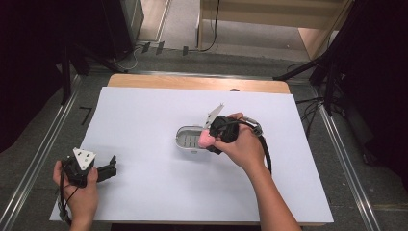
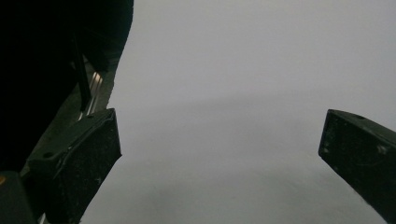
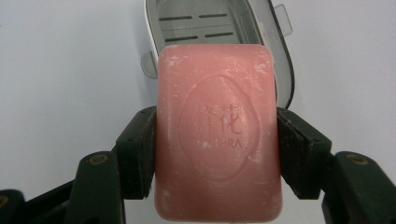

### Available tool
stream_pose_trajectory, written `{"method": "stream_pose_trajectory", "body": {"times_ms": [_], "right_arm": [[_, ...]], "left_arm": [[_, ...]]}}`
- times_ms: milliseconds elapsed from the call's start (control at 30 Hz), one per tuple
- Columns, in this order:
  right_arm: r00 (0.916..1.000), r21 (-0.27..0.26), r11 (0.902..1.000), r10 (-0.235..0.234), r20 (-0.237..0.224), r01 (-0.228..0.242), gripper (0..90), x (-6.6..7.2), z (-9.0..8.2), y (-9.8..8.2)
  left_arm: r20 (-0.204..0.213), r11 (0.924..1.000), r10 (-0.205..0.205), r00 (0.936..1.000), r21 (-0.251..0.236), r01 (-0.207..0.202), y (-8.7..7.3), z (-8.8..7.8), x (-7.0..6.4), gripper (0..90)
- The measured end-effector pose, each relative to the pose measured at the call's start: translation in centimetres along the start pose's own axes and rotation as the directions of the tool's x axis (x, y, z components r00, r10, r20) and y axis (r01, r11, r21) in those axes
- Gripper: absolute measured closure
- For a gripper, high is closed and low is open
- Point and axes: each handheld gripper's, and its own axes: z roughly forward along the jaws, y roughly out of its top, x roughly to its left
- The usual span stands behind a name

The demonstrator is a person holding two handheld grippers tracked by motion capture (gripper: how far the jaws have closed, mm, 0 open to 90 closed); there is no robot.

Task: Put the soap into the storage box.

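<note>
High view: white sheet (image 1: 144, 183) covers most of a wood table (image 1: 192, 81). R gripper (image 1: 211, 139), held in the person's right hand (image 1: 243, 147), sits near table centre, tilted down toward a grey soap dish (image 1: 188, 137). A pink soap bar (image 1: 206, 140) is between its jaws, at the dish's right end, over the rim. Grey three-cornered plate on top of gripper points up and away. Black cable loops round the wrist. L gripper (image 1: 109, 169) is at the near left of the sheet, held in the left hand (image 1: 79, 192), jaws pointing right, well apart from dish and soap.

L gripper view: both black jaws spread wide, w/ bare white sheet (image 2: 224, 93) between them. Nothing gripped. Dark area and a metal rail at upper left.

R gripper view: jaws closed on the soap bar (image 3: 218, 130), one pad on each long side, approx. mid-length. Bar is pink, rounded corners, embossed oval w/ characters and lettering on top face. Soap dish (image 3: 210, 28) lies just beyond the bar's far end, open, slotted insert visible. Bar overlaps dish's near rim; contact w/ dish cannot be told.
</note>
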Motion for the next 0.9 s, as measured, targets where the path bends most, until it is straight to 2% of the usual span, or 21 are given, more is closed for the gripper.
{"method": "stream_pose_trajectory", "body": {"times_ms": [333, 567, 667, 900], "right_arm": [[0.9992, -0.015, 0.9991, -0.039, -0.004, 0.039, 38.7, -0.2, 0.8, 1.4], [0.9991, -0.027, 0.9991, -0.034, -0.025, 0.034, 38.7, -0.4, 1.5, 2.1], [0.9982, -0.045, 0.9977, -0.053, -0.03, 0.051, 38.7, -0.6, 1.9, 2.5], [0.9972, -0.034, 0.9977, -0.06, -0.044, 0.058, 38.7, -0.8, 3.1, 3.5]], "left_arm": [[0.003, 1.0, 0.003, 1.0, 0.004, -0.003, 0.0, 0.0, 0.0, 0.0], [0.002, 1.0, 0.004, 1.0, 0.006, -0.004, 0.0, 0.1, 0.0, 0.0], [0.003, 1.0, 0.004, 1.0, 0.009, -0.004, 0.0, 0.1, 0.0, 0.0], [0.003, 0.9999, 0.005, 1.0, 0.012, -0.005, 0.0, 0.1, 0.0, 0.0]]}}
